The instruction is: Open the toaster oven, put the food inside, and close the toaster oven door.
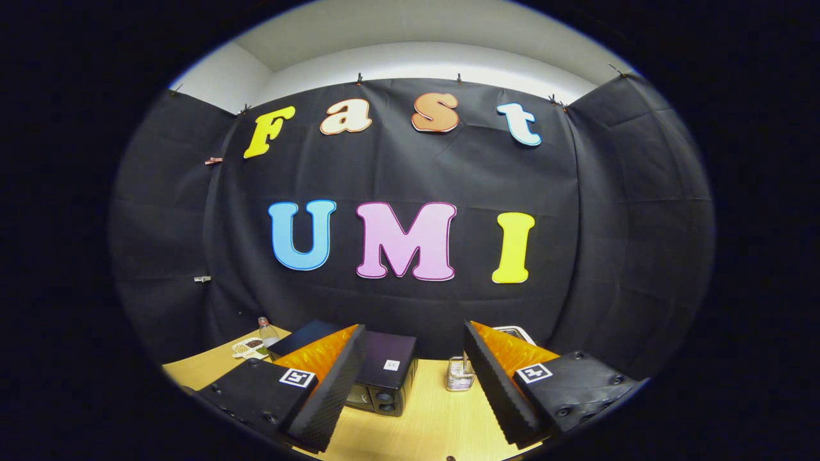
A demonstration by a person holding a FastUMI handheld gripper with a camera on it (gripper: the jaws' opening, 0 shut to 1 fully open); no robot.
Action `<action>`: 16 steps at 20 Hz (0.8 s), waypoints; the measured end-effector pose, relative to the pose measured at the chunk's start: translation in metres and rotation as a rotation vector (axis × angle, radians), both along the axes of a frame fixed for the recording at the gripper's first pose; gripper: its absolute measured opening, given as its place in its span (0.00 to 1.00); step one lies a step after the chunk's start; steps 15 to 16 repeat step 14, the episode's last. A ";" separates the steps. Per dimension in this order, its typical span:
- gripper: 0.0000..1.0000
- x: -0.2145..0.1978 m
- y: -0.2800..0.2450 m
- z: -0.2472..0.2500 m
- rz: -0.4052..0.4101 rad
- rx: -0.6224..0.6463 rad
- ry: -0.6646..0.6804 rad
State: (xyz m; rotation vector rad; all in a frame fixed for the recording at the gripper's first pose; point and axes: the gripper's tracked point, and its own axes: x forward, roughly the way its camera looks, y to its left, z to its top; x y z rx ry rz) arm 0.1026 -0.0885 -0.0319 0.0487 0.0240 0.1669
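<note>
Gripper (415, 378) held high, fingers wide, gripping nothing; toaster oven (384, 378) sits beyond my left finger, food plate (250, 347) farther left. Door state unclear.

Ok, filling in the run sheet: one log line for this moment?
claw: open, holding nothing | toaster oven: beyond fingers, on table | food plate: behind left finger
</note>
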 end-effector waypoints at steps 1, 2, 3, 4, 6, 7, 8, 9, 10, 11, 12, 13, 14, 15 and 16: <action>0.97 0.002 0.001 -0.003 0.001 0.000 0.008; 0.97 0.004 0.000 -0.005 -0.008 0.000 0.018; 0.97 0.006 -0.002 -0.009 -0.014 0.000 0.030; 0.97 0.007 0.000 -0.010 -0.017 0.003 0.034; 0.97 0.008 0.001 -0.009 -0.025 0.002 0.028; 0.97 0.010 -0.001 -0.009 -0.033 -0.001 0.025; 0.97 0.011 -0.002 -0.008 -0.040 -0.005 0.024; 0.98 0.011 -0.002 -0.008 -0.043 -0.007 0.023; 0.97 0.011 -0.002 -0.007 -0.048 -0.003 0.020; 0.97 0.012 -0.004 -0.005 -0.056 0.008 0.013; 0.98 0.014 -0.004 -0.001 -0.061 0.025 0.000; 0.97 0.015 -0.005 0.002 -0.066 0.040 -0.006; 0.97 0.017 -0.007 0.003 -0.072 0.052 -0.009; 0.97 0.017 -0.007 0.003 -0.072 0.052 -0.009; 0.97 0.017 -0.007 0.003 -0.072 0.052 -0.009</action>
